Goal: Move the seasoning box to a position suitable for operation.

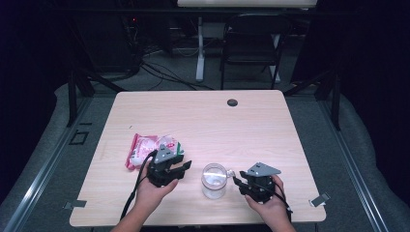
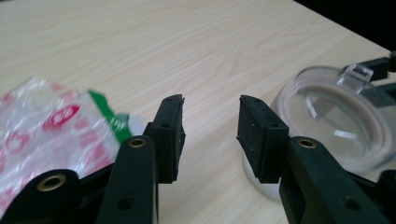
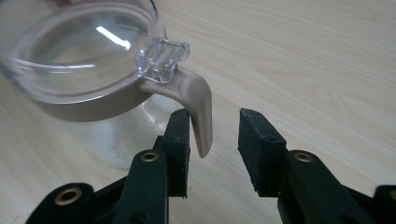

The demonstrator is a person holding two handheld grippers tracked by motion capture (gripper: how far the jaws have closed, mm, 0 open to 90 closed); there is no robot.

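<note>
On the table point(image 1: 261, 121), your right claw point(image 3: 212, 133) stands apart around the jar point(image 1: 213, 181) latch, ungripped; left claw point(image 2: 210, 126) apart, empty; opening remains.

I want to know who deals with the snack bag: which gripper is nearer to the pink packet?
Left. The left gripper sits right beside the pink packet, at its near-right corner. The right gripper is across the clear jar, at its beige latch.
</note>
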